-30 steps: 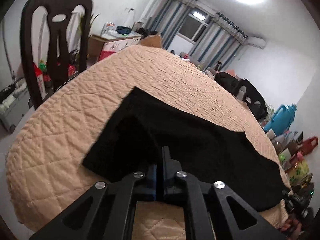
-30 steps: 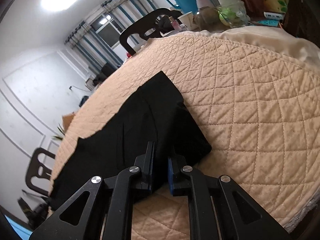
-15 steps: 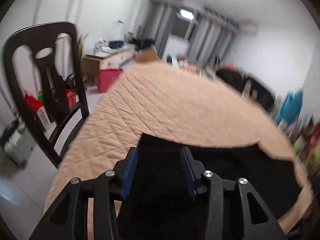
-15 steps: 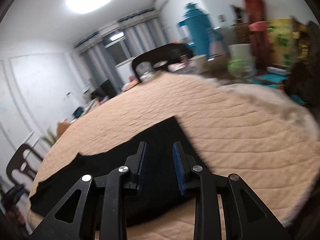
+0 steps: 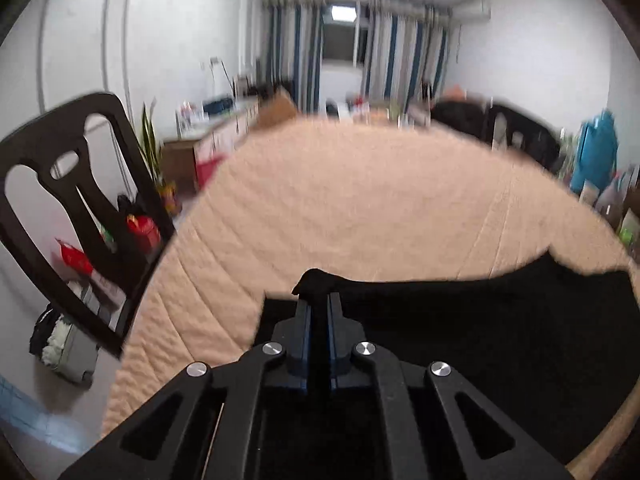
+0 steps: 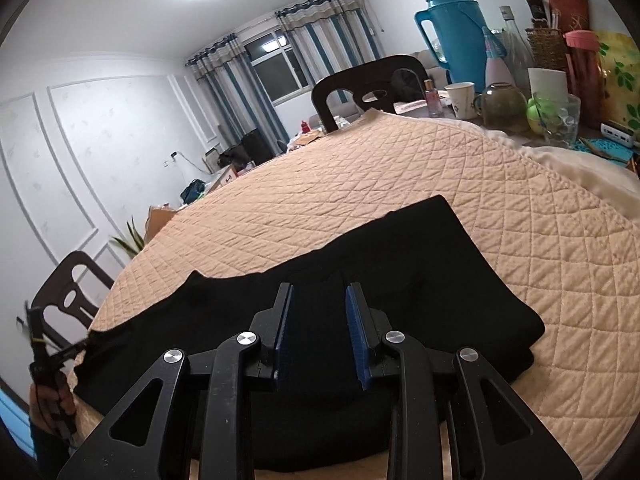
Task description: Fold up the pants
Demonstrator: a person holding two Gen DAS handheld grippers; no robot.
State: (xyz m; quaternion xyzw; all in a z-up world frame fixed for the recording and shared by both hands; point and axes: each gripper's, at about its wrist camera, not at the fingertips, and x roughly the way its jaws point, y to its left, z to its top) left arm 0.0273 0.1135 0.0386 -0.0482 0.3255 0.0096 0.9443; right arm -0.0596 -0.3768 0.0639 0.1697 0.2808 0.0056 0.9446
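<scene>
Black pants [image 6: 400, 280] lie folded along the near side of a table under a peach quilted cover [image 6: 400, 180]. In the left wrist view the pants [image 5: 500, 320] stretch to the right. My left gripper [image 5: 319, 300] is closing, and its pads pinch a raised corner of the black cloth. The right wrist view shows that same left gripper [image 6: 80, 346] at the far left, holding the pants' end. My right gripper [image 6: 320, 292] hovers over the middle of the pants with its blue pads apart and nothing pressed between them.
A black chair [image 5: 60, 200] stands left of the table, another chair [image 6: 372, 80] at the far side. A blue thermos [image 6: 452, 28], cups, jars and bottles crowd the back right. A person's hand [image 6: 48, 400] holds the left gripper at the table's near left edge.
The left gripper opened, then shut on the pants' corner and lifted it a little. The right gripper let go of the cloth and stands open. Both views rolled towards level.
</scene>
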